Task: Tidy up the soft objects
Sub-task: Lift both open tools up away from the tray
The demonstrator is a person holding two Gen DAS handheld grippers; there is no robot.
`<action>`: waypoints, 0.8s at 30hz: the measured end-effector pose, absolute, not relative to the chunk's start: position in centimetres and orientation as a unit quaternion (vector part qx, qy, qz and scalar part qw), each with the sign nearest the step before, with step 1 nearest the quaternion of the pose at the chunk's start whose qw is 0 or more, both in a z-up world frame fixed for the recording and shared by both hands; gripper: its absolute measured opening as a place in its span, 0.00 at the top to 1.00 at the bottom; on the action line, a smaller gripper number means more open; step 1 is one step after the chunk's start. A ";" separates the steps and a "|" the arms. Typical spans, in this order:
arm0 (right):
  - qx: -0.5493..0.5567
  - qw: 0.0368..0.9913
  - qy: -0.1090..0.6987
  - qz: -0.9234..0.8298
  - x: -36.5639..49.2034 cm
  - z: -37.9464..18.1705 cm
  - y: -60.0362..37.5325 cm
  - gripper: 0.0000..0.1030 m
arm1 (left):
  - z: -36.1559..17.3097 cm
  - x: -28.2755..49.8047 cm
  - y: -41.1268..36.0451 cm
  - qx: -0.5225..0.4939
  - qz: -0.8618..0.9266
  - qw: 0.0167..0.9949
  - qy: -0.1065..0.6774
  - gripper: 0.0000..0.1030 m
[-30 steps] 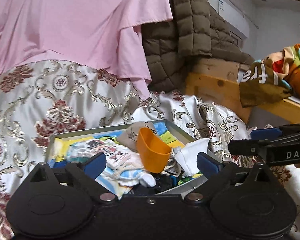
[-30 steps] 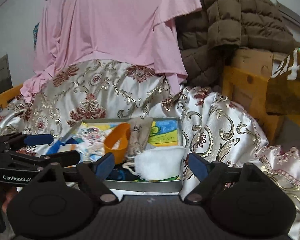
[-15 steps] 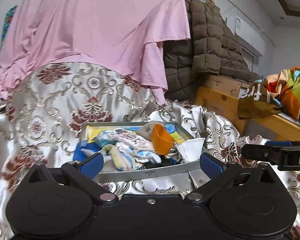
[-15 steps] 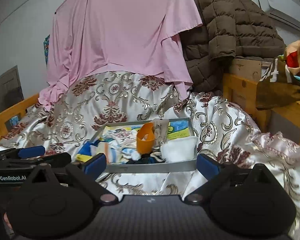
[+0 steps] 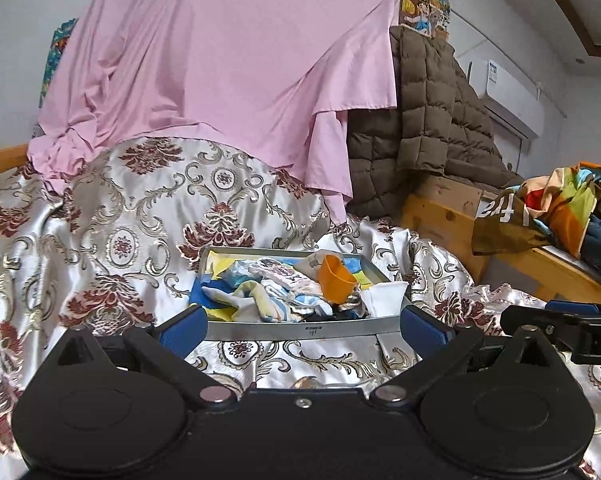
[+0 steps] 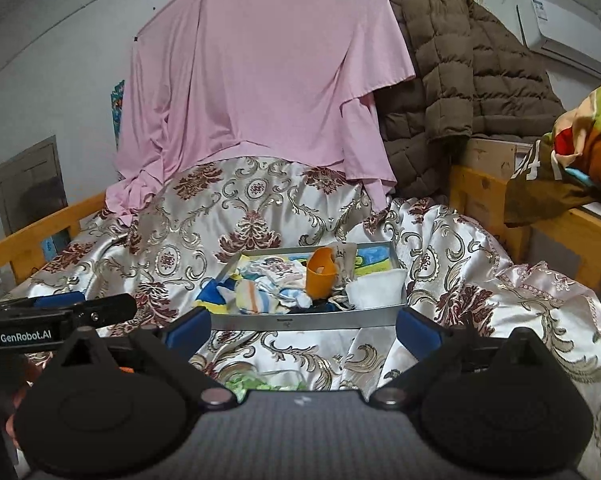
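A grey metal tray (image 5: 300,326) lies on the floral satin bedcover (image 5: 112,240). It holds a heap of patterned socks (image 5: 268,292), an orange plastic cup (image 5: 336,280) and a folded white cloth (image 5: 384,298). My left gripper (image 5: 303,328) is open and empty, a little short of the tray's near rim. In the right wrist view the same tray (image 6: 300,320), socks (image 6: 268,284), cup (image 6: 320,276) and white cloth (image 6: 374,290) show. My right gripper (image 6: 303,329) is also wide open and holds nothing. Each gripper shows at the edge of the other's view.
A pink sheet (image 5: 228,80) hangs behind the bed, with a brown quilted jacket (image 5: 432,120) beside it. A wooden bed frame (image 5: 440,216) and a heap of colourful clothes (image 5: 560,204) stand at the right. A wooden rail (image 6: 32,240) runs along the left.
Both grippers have drawn back from the tray, which now looks smaller and farther off. The right gripper's jaws have spread wider. The things in the tray have not moved.
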State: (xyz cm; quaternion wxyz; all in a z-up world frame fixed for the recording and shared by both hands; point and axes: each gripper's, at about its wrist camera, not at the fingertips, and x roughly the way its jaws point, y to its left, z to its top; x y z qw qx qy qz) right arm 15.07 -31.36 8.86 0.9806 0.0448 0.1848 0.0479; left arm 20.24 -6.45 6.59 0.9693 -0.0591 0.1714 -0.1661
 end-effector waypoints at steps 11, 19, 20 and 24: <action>0.037 0.981 0.183 0.056 10.7 9.1 -29.5 0.01 | 6.9 15.5 -5.0 -0.063 -0.154 0.973 0.161 0.01; 0.043 0.982 0.176 0.053 9.1 9.1 -28.8 0.01 | 6.8 13.4 -4.4 -0.062 -0.145 0.976 0.150 0.01; 0.043 0.982 0.175 0.053 9.0 9.1 -28.7 0.01 | 6.8 13.3 -4.3 -0.063 -0.144 0.976 0.149 0.01; 0.042 0.983 0.173 0.053 8.8 9.2 -28.6 0.01 | 6.8 13.1 -4.0 -0.066 -0.138 0.977 0.146 0.01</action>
